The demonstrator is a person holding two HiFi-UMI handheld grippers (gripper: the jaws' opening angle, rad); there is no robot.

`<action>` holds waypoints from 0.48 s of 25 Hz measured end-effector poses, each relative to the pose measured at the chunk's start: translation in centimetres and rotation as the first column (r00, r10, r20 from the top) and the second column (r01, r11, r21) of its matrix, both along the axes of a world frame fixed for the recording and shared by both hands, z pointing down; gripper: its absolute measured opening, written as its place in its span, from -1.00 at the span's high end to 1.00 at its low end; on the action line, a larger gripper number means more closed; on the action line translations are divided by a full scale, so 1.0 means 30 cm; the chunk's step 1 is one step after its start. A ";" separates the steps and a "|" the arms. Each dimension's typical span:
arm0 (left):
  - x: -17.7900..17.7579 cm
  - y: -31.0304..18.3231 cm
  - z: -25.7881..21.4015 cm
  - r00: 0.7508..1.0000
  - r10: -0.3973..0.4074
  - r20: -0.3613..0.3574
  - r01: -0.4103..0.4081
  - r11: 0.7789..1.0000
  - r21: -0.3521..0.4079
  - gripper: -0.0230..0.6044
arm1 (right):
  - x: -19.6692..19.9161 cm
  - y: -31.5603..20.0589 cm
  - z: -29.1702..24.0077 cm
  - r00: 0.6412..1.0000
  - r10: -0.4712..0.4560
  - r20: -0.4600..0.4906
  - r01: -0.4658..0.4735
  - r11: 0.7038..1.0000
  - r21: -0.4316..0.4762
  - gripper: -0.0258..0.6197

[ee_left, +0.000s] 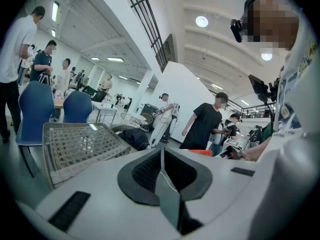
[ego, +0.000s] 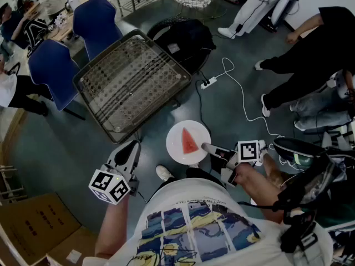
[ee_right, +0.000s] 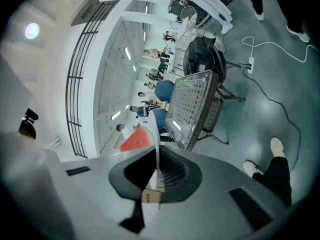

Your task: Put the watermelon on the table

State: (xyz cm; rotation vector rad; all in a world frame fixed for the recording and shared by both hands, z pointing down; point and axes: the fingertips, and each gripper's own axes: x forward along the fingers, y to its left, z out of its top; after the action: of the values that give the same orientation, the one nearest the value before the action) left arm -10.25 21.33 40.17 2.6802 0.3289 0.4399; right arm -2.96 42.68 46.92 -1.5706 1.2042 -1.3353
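On the head view I see my right gripper [ego: 208, 147] pinching the rim of a round white plate [ego: 176, 148]. The red triangular watermelon slice [ego: 189, 140] lies flat on that plate, held over the dark teal floor [ego: 50, 143] just in front of my body. The square metal table with a wire-mesh top [ego: 130, 82] stands further ahead and to the left, apart from the plate. My left gripper [ego: 133, 147] hangs near the plate without touching it. Two blue padded chairs [ego: 52, 71] sit beyond the table, a black bag [ego: 183, 37] rests at its far right, and a white power strip [ego: 209, 83] lies on the floor

On the left gripper view the jaws are pressed together with nothing between them. The table [ee_left: 75, 144] is ahead on the left, with the chairs [ee_left: 35, 109] past it

On the right gripper view the jaws are clamped narrow on the plate [ee_right: 156, 144], seen edge-on as a thin white line. The watermelon slice [ee_right: 134, 140] shows against its left face, and the table [ee_right: 192, 104] stands beyond, clear of both
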 end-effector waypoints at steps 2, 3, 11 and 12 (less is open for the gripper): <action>-0.030 -0.011 -0.001 1.000 -0.030 0.009 0.030 0.999 0.013 0.84 | 0.003 -0.048 -0.009 0.999 -0.047 -0.005 0.047 0.998 0.035 0.87; -0.045 -0.014 0.000 0.999 -0.045 0.015 0.044 0.999 0.017 0.84 | 0.001 -0.064 -0.008 0.998 -0.065 0.000 0.065 0.997 0.044 0.87; -0.091 0.010 0.033 0.996 -0.084 0.035 0.084 0.996 0.025 0.84 | -0.013 -0.068 0.042 0.994 -0.103 0.047 0.102 0.995 0.024 0.87; -0.098 0.014 0.035 0.996 -0.086 0.037 0.085 0.996 0.022 0.84 | -0.018 -0.070 0.041 0.993 -0.106 0.053 0.105 0.994 0.025 0.87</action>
State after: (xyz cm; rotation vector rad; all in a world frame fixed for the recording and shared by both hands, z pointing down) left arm -13.20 21.76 41.23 2.6898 0.1992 0.4701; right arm -3.50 40.59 48.15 -1.4638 1.2788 -1.4180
